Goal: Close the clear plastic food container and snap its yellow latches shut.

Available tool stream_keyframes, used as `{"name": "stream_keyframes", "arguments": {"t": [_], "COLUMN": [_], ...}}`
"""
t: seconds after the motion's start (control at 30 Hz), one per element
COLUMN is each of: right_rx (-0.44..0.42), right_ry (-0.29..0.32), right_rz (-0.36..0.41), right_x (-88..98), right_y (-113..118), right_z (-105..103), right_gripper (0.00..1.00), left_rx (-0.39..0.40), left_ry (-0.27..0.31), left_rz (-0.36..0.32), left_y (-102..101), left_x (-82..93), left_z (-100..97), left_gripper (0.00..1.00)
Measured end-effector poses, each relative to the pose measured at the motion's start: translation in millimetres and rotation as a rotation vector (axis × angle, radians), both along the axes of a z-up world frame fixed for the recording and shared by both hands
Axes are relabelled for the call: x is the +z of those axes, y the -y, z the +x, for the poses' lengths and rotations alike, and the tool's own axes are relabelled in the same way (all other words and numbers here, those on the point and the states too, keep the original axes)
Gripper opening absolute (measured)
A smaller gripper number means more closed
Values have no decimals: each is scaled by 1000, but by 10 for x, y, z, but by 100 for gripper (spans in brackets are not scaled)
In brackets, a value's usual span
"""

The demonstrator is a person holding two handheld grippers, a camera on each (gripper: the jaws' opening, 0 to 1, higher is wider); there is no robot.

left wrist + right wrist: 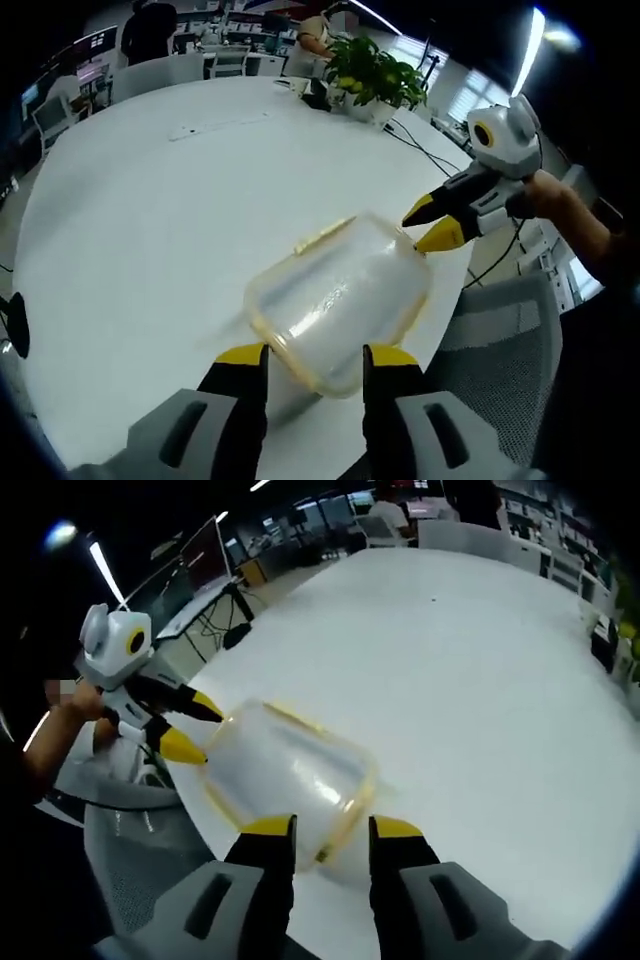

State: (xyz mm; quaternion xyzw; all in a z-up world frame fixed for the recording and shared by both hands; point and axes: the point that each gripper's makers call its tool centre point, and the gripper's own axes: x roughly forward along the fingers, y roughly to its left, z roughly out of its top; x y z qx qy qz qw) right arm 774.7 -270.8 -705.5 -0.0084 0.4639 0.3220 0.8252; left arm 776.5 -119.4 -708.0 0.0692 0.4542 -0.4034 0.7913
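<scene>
— Where is it now?
— The clear container (338, 300) is sitting between your two grippers at the edge of the white bench (150, 220). Your left gripper (315, 365) is straddling one end, fingers parted; your right gripper (332, 838) is bracketing the other, also parted.
— Advice?
— Be pressing evenly onto each yellow latch (325, 234).

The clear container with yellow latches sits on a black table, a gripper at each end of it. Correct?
Not quite: the table is white, not black, as the left gripper view shows. The rest holds: the clear container has the left gripper at one end and the right gripper at the other.
</scene>
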Motion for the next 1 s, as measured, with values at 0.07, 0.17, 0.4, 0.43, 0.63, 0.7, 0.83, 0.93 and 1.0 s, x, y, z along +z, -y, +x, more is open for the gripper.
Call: {"name": "stream_keyframes", "arguments": {"t": [0.07,0.17,0.4,0.43,0.63,0.7,0.83,0.93,1.0], "right_rx": [26,57,120,130,190,221,264,297,310], "right_ry": [41,70,134,140,170,199,225,242,233], "right_rz": [-16,-23,-2,0,9,7,13,3,6], "right_x": [42,88,187,192,190,198,201,188,171], "right_y": [-2,-36,-164,-184,-307,-357,-449,-493,-518], "right_z": [41,63,146,155,183,200,233,256,265], "right_gripper": [24,22,17,16,14,13,9,6,5], "left_rx": [-12,-40,-102,-112,-148,-171,-199,-208,-216], "left_ry": [19,53,73,77,88,99,106,108,110], "left_rz": [-8,-27,-19,-19,-28,-30,-32,-26,-26], "left_y": [19,94,219,233,366,419,496,529,551], "left_x": [56,156,186,186,169,165,150,138,139], "left_z": [24,53,62,59,48,34,35,51,54], "left_gripper": [29,28,25,25,23,23,21,20,19]}}
